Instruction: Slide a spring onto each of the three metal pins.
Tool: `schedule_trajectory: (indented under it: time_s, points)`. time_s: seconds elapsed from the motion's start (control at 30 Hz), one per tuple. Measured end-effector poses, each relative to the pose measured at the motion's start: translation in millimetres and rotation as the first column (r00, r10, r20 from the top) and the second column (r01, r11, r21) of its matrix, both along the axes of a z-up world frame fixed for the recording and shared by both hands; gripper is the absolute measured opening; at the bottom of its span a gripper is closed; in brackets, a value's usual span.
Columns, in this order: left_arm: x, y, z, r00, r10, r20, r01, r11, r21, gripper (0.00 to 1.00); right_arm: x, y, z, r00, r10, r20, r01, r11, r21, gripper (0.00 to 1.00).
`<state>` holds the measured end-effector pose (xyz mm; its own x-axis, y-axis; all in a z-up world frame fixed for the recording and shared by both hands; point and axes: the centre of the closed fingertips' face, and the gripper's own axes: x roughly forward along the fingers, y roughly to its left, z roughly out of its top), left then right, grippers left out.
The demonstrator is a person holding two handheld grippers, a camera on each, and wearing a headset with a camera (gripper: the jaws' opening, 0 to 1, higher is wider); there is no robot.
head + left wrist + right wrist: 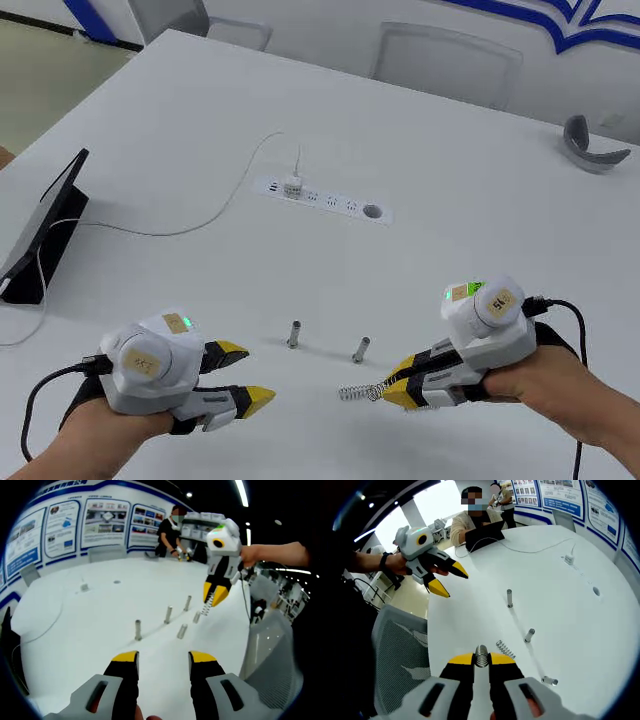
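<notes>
My right claw (397, 386) pinched a spring (355, 391), its axis level along the jaws; the nearest upright pin (361, 349) stood just ahead.

The left hand (105, 425) holds the left tool (248, 374) low at the person's left side, its yellow-tipped jaws spread apart and pointing right, nothing between them. The right hand (540, 372) holds the right tool (398, 386) opposite, pointing left, its jaws pinched together on a spring (358, 391) that sticks out beyond the tips.
</notes>
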<state>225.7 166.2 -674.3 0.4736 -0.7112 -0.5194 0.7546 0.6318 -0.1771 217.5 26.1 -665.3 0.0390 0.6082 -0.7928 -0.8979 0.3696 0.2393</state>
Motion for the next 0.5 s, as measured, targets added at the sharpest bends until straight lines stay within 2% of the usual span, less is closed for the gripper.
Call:
schedule_trajectory:
  time_s: [0.23,0.5]
  points:
    - [3.8,11.5,-2.3,0.999,0.038,-0.008,-0.038,0.999,0.0,0.44,17.1,11.1,-3.6,1.0,0.021,0.008,-0.021,1.0,-0.018,0.12]
    - [-0.1,18.8,-5.9,0.998,0.063,-0.026,-0.063,0.998,0.007,0.5,33.8,23.3,-12.4,0.999,0.04,0.017,-0.04,0.998,-0.044,0.12]
